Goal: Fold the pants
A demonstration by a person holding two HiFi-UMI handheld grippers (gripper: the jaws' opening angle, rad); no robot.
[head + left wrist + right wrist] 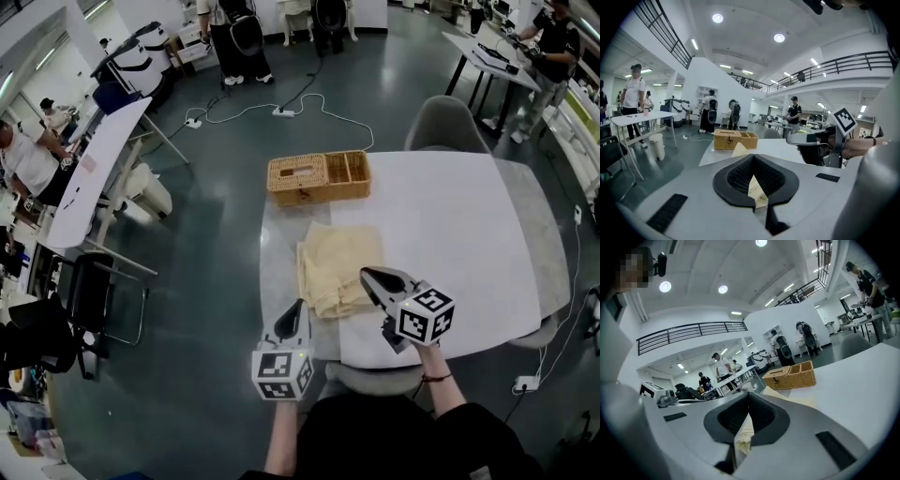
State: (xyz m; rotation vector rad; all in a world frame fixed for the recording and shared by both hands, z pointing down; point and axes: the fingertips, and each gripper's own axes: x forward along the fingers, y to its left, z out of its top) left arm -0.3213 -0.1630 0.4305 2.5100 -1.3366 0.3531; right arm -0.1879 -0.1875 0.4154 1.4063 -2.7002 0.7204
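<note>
**Head view first: both tongs on the near edge, next fold being set up**

Head view: cream pants (336, 265) lie part-folded left of centre on the white table (469, 244), just below the wicker basket (319, 176). The left gripper (298, 309) sits at their lower-left corner and the right gripper (367, 275) at the lower-right edge. It looks like a grasp for the next fold, and the call is to lift both corners together toward the basket. The contact itself is hidden under the jaws.

Left gripper view: the jaws are nearly together, with a cream sliver of pants pinched in the slit. The rest of the pants is cut off.

Right gripper view: the jaws are closed onto the pants too, and the held edge is hard to trace.
</note>
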